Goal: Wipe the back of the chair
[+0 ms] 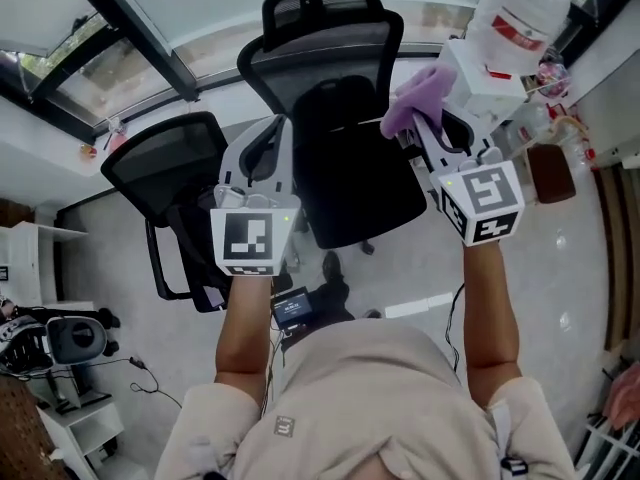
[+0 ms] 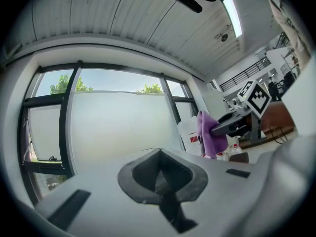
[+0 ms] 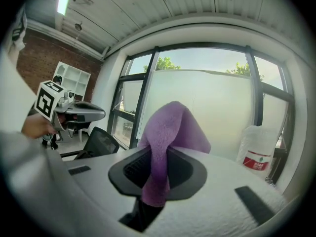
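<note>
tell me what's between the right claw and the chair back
Only the purple cloth, pinched in the right claw, sits beside the chair back in the head view; contact with it can't be told.

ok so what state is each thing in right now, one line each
left gripper: shut, empty
right gripper: shut on the purple cloth
purple cloth: pinched, draped over the jaws
office chair: upright, seat empty
second chair: upright, seat empty
white container: upright
</note>
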{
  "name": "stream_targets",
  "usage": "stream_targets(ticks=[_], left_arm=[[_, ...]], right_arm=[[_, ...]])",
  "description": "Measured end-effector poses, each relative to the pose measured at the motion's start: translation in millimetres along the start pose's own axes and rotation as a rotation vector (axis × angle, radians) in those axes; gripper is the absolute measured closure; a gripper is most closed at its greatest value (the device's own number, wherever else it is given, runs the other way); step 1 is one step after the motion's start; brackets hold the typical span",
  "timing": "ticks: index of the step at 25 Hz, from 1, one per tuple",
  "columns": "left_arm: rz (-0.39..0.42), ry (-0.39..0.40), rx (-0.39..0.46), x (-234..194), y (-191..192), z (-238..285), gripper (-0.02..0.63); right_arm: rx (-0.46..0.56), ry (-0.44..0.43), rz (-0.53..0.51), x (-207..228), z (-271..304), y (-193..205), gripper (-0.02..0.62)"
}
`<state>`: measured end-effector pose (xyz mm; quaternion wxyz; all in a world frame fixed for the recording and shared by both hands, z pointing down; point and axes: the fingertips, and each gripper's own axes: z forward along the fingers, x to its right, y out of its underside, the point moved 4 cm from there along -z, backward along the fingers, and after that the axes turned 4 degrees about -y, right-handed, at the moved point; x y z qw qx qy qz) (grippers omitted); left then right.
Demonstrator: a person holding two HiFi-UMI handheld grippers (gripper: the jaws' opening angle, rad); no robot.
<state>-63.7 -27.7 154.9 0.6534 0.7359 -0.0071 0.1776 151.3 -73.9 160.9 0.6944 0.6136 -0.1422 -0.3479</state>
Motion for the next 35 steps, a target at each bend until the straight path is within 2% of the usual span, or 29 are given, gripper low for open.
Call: stream_targets(ticks=[8, 16, 26, 35], left_arm=[[0.008, -0.010, 0.028, 16.2, -44.2, -61.4, 0.598], [0.016, -0.023, -0.017, 36.8, -67.8, -119.5, 0.598], [0.031, -0.045, -0.021, 49.1, -70.4, -152.5, 0.598], [0.040, -0.058, -0.023, 52.6, -68.4, -157.9, 0.598]], right_arm=[[0.064, -0.007, -0.012, -23.3, -78.2, -30.1, 0.545], [0.078, -0.030, -0.042, -52.7, -145.5, -43.7, 0.549], [0.092, -0.045, -0.040, -69.6, -171.7, -35.6, 0.551], [0.092, -0.052, -0.042, -70.3, -173.0, -30.2, 0.551]])
